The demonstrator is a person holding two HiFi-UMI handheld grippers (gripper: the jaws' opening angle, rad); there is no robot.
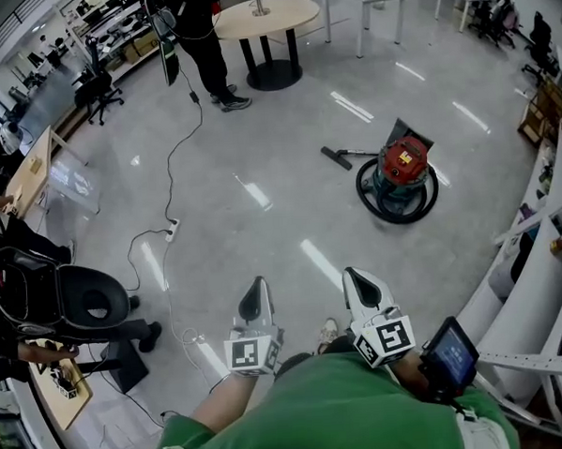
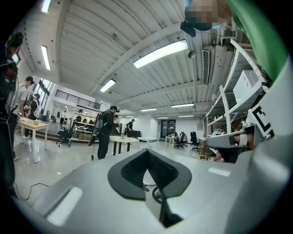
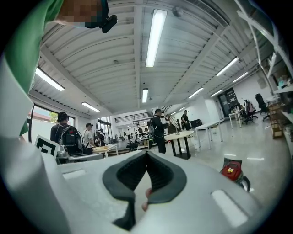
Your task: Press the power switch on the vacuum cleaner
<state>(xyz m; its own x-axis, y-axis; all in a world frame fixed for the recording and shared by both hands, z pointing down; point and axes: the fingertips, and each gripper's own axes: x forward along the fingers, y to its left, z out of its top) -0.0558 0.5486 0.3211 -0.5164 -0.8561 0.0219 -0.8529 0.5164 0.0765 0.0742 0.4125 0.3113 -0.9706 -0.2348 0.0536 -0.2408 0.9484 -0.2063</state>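
Observation:
The vacuum cleaner (image 1: 402, 170) stands on the grey floor well ahead of me and to the right. It has a red top, a teal drum and a black hose coiled round its base, and its floor nozzle (image 1: 337, 157) lies to its left. In the right gripper view the vacuum cleaner (image 3: 232, 170) shows small at the lower right. My left gripper (image 1: 257, 286) and right gripper (image 1: 353, 275) are held side by side close to my chest, far from the vacuum. Both are shut with nothing between the jaws: left gripper (image 2: 146, 151), right gripper (image 3: 146, 153).
A cable with a power strip (image 1: 171, 230) snakes across the floor at the left. A black chair (image 1: 90, 300) and a desk stand near left. A round table (image 1: 265, 18) and a standing person (image 1: 206, 40) are far ahead. White shelving (image 1: 537, 271) runs along the right.

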